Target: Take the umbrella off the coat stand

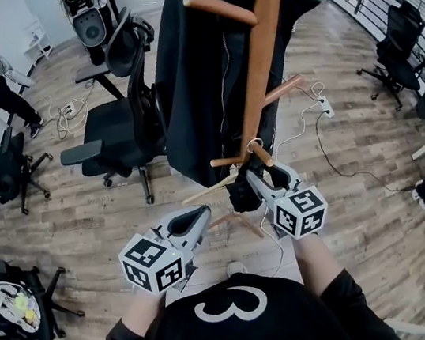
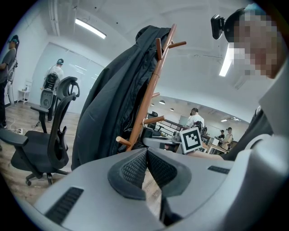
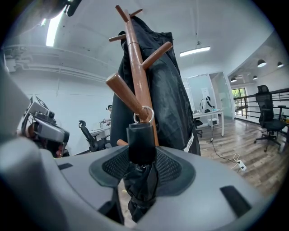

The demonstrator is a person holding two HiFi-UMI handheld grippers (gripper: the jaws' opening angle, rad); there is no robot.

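My right gripper (image 3: 141, 155) has its jaws clamped on the folded black umbrella (image 3: 141, 137) just below the coat stand (image 3: 137, 67), whose lower peg (image 3: 123, 92) carries the umbrella's ring (image 3: 145, 113) against the pole. The peg slopes up to a free tip, clear of the hanging black jacket (image 3: 174, 90), so I judge the ring can slide off that way. My left gripper (image 2: 146, 153), jaws pressed together on nothing, hangs short of the stand.

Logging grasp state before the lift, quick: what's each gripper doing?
Left gripper: jaws shut, empty.
Right gripper: jaws shut on the umbrella, which hangs from the coat stand.
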